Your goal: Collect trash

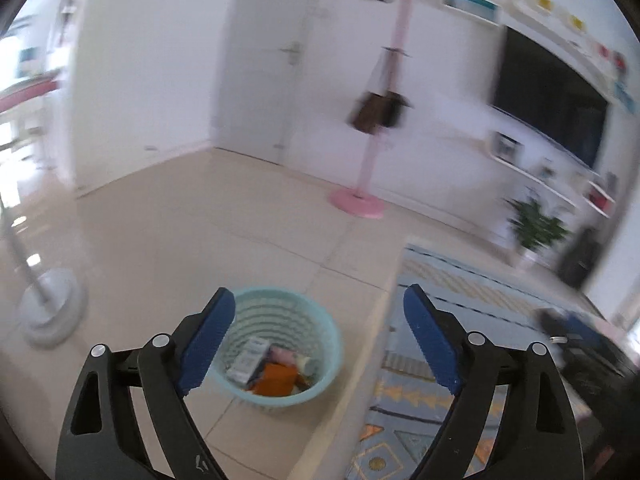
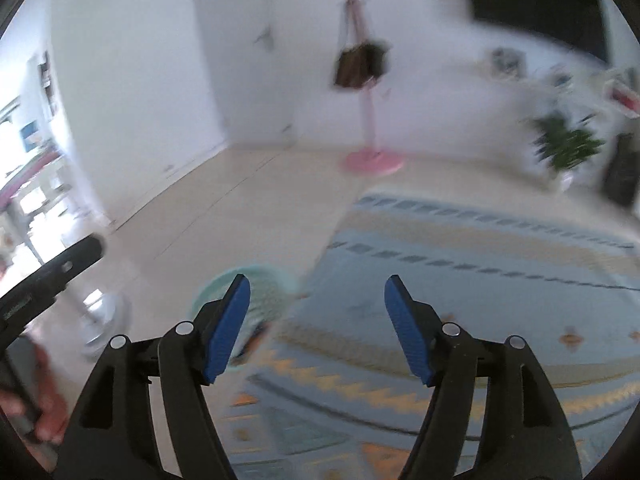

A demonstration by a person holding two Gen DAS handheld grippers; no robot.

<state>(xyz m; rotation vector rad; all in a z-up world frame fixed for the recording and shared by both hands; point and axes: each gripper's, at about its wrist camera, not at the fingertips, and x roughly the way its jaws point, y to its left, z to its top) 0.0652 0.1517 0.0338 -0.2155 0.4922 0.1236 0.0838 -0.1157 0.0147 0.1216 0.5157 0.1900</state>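
Our basket, a pale teal mesh tub, stands on the bare tile floor just beside the rug's edge, below and a little left of our left gripper. We see it between that gripper's blue pads, nearer the left one. Inside lie the collected scraps: an orange packet, a white printed box and something pink, heaped toward the near wall.

Both our grippers stand wide with nothing between the pads. From our right gripper the basket shows only as a blur behind the left pad, so we judge the left hand nearer to it.

No loose trash is visible on the floor or rug, so the next piece must be found elsewhere. Beyond stand a pink coat stand with a brown bag, and a potted plant.
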